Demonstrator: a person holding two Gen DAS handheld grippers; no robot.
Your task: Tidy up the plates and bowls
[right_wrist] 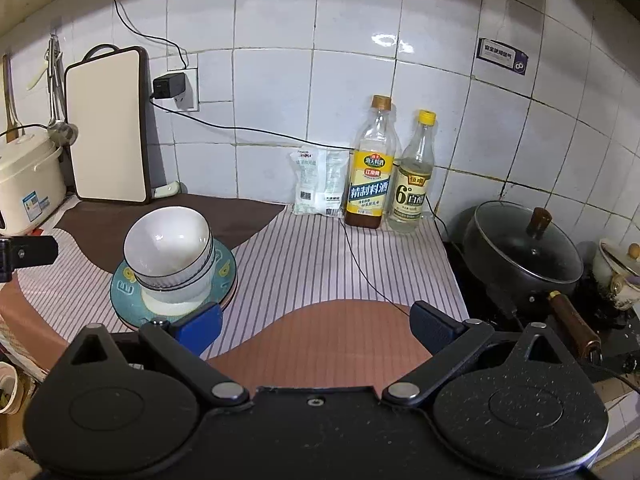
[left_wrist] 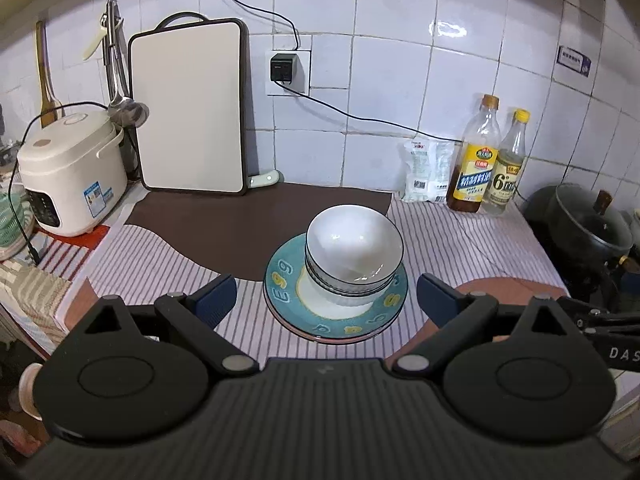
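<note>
In the left wrist view, a stack of white ceramic bowls with dark rim lines (left_wrist: 354,256) sits at the centre of the frame on a teal plate with yellow lettering (left_wrist: 288,280). A pinkish edge shows under the plate at its lower rim, so a second plate seems to lie beneath, though most of it is hidden. How many bowls are nested is hard to count; at least two rims show. The stack rests on the striped cloth covering the desk (left_wrist: 160,256), partly over a brown patch.

The left gripper (left_wrist: 326,294) is spread wide, its blue-padded fingers (left_wrist: 214,300) standing on either side of the plate in the lower part of the frame, holding nothing and touching nothing.

In the right wrist view the same bowls (right_wrist: 170,252) and teal plate (right_wrist: 128,292) appear at centre left. The right gripper (right_wrist: 316,326) is likewise spread wide and empty; its left finger (right_wrist: 200,330) overlaps the plate's near edge in the picture, so whether it touches cannot be told. A black part at the left edge is cut off by the frame.

Against the tiled wall stand a white cutting board with dark trim (left_wrist: 190,108), a cream rice cooker (left_wrist: 68,172) at the left, and two yellow-capped glass bottles (right_wrist: 372,168) beside a clear plastic packet (right_wrist: 318,182). A dark lidded pot (right_wrist: 524,252) sits at the right, its surroundings too dim to make out.
</note>
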